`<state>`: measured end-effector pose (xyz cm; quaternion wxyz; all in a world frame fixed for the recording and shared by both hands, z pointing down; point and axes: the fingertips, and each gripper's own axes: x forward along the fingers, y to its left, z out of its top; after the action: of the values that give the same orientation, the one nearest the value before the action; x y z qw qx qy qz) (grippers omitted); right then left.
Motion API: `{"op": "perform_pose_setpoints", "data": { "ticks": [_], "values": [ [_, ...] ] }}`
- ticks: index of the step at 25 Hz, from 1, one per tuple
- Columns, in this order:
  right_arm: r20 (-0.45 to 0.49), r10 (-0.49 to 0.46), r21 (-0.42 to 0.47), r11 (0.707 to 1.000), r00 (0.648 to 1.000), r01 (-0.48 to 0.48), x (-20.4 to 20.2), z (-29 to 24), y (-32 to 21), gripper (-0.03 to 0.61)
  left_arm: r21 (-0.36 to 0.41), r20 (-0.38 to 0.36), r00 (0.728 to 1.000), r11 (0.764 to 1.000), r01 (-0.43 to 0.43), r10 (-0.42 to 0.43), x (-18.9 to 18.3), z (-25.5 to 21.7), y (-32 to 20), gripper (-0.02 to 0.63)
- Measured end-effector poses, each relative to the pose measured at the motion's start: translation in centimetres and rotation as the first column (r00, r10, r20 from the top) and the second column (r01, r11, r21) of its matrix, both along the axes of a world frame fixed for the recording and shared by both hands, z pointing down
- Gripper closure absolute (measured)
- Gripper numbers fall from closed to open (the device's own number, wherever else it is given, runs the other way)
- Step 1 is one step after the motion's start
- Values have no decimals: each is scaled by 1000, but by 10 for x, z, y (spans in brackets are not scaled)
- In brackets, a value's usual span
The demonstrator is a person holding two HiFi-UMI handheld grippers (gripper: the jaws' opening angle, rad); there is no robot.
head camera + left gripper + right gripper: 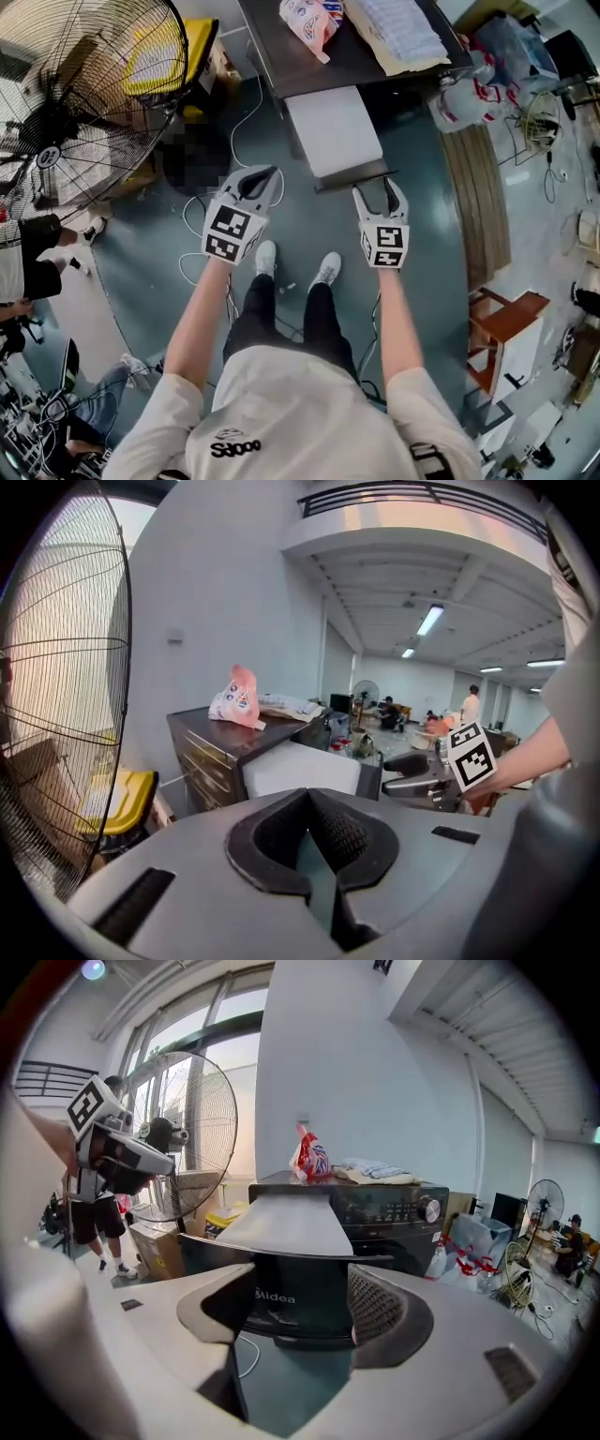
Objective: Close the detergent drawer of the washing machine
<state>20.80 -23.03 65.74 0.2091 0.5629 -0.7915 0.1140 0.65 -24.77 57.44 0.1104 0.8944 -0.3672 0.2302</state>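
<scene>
Detergent drawer (333, 129): it is standing pulled well out from the front edge of the washing machine (272, 52), left of the control panel (394, 1208), with its pale top showing.
Drawer front (281, 1297): the dark panel is facing the person and hanging over the floor, clear of the machine's face.
Right gripper (380, 192): it is sitting just in front of the panel's right end with its jaws standing wide apart and gripping nothing. From where I'm standing, I can't tell whether the tips are touching the panel yet.
Left gripper (267, 178): it is hovering off to the left of the drawer with its jaws closed together at the tips and nothing in them.
Step in hand: by my reading, the person is lining up to push the drawer home, and the closing hasn't begun.
Doing it well: I'd be moving the right gripper toward the middle of the panel and pressing straight along the drawer's own line. A push at the right corner is likely to skew it on its rails.
Pace: pushing steadily until the panel is sitting flush with the machine's front edge looks the safe way.
Around it: a pink bag (307, 23) and folded cloth (394, 33) are lying on the machine's top, away from the drawer's path.
</scene>
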Motion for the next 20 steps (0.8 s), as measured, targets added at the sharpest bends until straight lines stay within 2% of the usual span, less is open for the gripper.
{"op": "perform_pose_setpoints", "data": {
  "ticks": [9, 20],
  "values": [
    [3, -17, -3, 1000, 1000, 17, -11, -7, -39, 311, 3, -14, 1000, 1000, 25, -25, -5, 0, -9, 600],
    [-5, -27, -2, 1000, 1000, 27, -20, -10, -70, 311, 1, -73, 990, 993, 118, -118, -23, 7, -35, 600]
  ]
}}
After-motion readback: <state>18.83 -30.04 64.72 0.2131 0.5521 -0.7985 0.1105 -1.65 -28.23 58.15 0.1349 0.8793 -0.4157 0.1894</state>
